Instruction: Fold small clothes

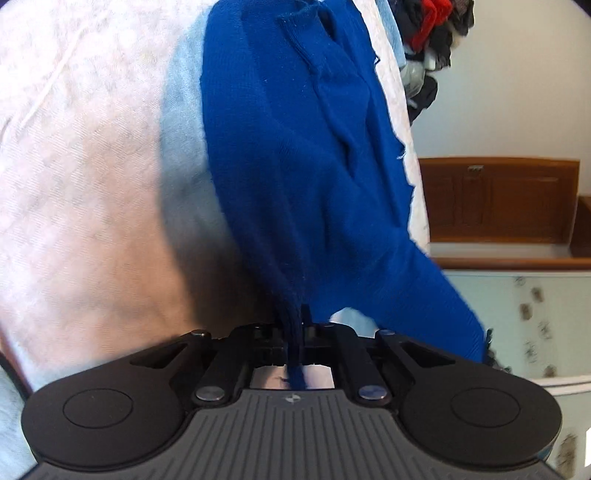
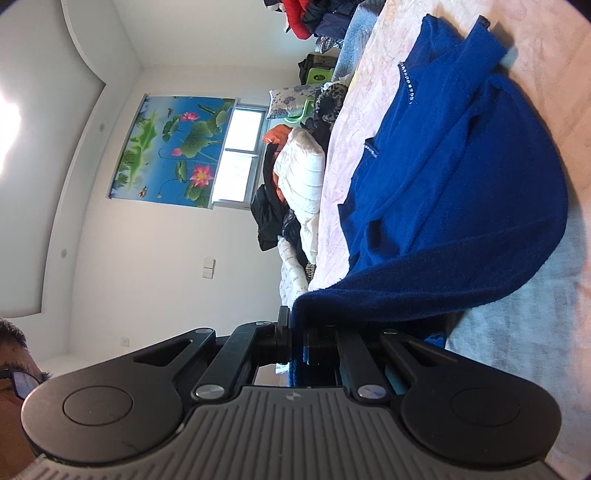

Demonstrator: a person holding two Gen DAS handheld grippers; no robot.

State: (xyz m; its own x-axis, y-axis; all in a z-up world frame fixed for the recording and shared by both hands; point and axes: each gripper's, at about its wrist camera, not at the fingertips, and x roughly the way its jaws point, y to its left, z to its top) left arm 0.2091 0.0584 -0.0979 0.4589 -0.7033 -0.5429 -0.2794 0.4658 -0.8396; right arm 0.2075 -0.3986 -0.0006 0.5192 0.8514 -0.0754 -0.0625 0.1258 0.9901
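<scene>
A blue knit sweater [image 1: 295, 147] lies on a bed with a pale pink patterned cover [image 1: 81, 155]. My left gripper [image 1: 293, 325] is shut on a bunched edge of the sweater, and the cloth runs up from its jaws. In the right wrist view the sweater [image 2: 461, 166] spreads over the bed cover [image 2: 354, 122], with a small rhinestone trim near its collar. My right gripper [image 2: 295, 332] is shut on another edge of the sweater, lifted off the bed. Both views are rolled on their side.
A heap of other clothes [image 1: 432, 33] lies at the far end of the bed, also in the right wrist view [image 2: 295, 177]. A brown wooden cabinet [image 1: 498, 199] stands beside the bed. A lotus picture [image 2: 170, 147], a window and a person's face [image 2: 14, 376] show.
</scene>
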